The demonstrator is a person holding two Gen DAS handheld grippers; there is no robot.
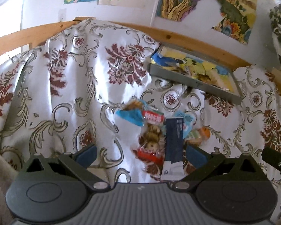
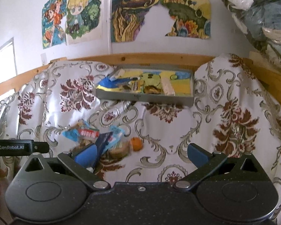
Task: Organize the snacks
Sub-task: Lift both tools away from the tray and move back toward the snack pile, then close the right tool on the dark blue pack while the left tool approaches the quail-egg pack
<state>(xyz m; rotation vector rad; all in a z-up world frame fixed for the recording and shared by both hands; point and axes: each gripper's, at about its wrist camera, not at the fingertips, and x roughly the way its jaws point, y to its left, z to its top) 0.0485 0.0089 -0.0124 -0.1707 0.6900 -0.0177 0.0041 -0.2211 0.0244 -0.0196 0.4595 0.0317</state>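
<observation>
Snacks (image 1: 155,129) lie in a loose heap on the flowered cloth (image 1: 69,86), at about 5 o'clock from the middle of the left wrist view: blue and red packets, a dark blue flat pack (image 1: 174,146) and a small orange (image 1: 205,132) at the heap's right edge. A grey tray (image 2: 146,98) sits farther back, at 12 o'clock in the right wrist view, and already holds several packets, so the job looks partly done, with the heap left to move. The left gripper (image 1: 140,154) hovers just short of the heap, fingers spread wide and holding nothing. The right gripper (image 2: 141,153) hangs to the right of the heap, likewise wide and holding nothing, aimed toward the tray.
</observation>
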